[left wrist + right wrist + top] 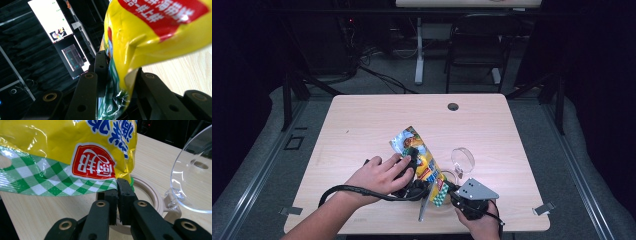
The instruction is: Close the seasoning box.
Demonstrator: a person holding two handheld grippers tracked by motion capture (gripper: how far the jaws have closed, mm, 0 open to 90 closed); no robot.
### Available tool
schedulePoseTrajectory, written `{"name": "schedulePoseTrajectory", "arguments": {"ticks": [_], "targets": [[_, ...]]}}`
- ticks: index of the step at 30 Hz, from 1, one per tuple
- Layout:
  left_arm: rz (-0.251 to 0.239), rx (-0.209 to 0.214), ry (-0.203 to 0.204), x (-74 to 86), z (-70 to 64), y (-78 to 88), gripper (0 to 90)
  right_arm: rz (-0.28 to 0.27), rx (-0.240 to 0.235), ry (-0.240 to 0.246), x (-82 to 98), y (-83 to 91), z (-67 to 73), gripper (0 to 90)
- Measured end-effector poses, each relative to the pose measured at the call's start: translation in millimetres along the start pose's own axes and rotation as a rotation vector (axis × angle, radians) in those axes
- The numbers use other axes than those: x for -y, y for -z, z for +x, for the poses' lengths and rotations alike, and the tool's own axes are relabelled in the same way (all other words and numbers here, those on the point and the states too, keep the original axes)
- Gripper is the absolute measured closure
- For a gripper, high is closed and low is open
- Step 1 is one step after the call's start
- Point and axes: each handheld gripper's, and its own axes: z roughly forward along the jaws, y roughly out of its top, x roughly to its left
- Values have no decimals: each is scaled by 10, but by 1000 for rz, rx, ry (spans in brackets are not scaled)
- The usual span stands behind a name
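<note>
Snack bag (422, 162), yellow with a green-checked end and a red label, lies lifted over the near middle of the table (362, 125), slanting from near right up to far left, and you hold it at two places.

Nearest you, your right gripper (451, 196) sits at the near edge, right of centre, under its grey three-cornered plate. In the right gripper view its jaws are clamped tight on the corner of the bag's checked end (62, 185), the pads pressed together with the foil pinched between them.

Just left of it, your left gripper (412, 172) lies under your left hand (379, 177), its cable looping away to the near left. In the left gripper view the bag's lower part (117, 82) runs down between the two jaws, which have just been closing on it; both press against the foil, so it is gripped.

Right below the bag's near end rests a beige round container (150, 192), with its clear lid (462, 160) hinged open and standing up just beyond your right gripper.

Farther off, the far half of the table is bare wood with a small round cable hole (453, 106) near the far edge.
</note>
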Motion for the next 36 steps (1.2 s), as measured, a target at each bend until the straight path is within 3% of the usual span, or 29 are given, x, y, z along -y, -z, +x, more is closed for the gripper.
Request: {"name": "schedulePoseTrajectory", "arguments": {"ticks": [13, 17, 36], "targets": [[-1, -14, -24, -11, 23, 16, 785, -3, -1, 1, -1, 2, 1, 875], [-2, -3, -2, -6, 15, 13, 787, -5, 2, 0, -3, 3, -1, 875], [-8, 7, -16, -21, 39, 34, 826, -6, 1, 0, -3, 5, -2, 876]]}}
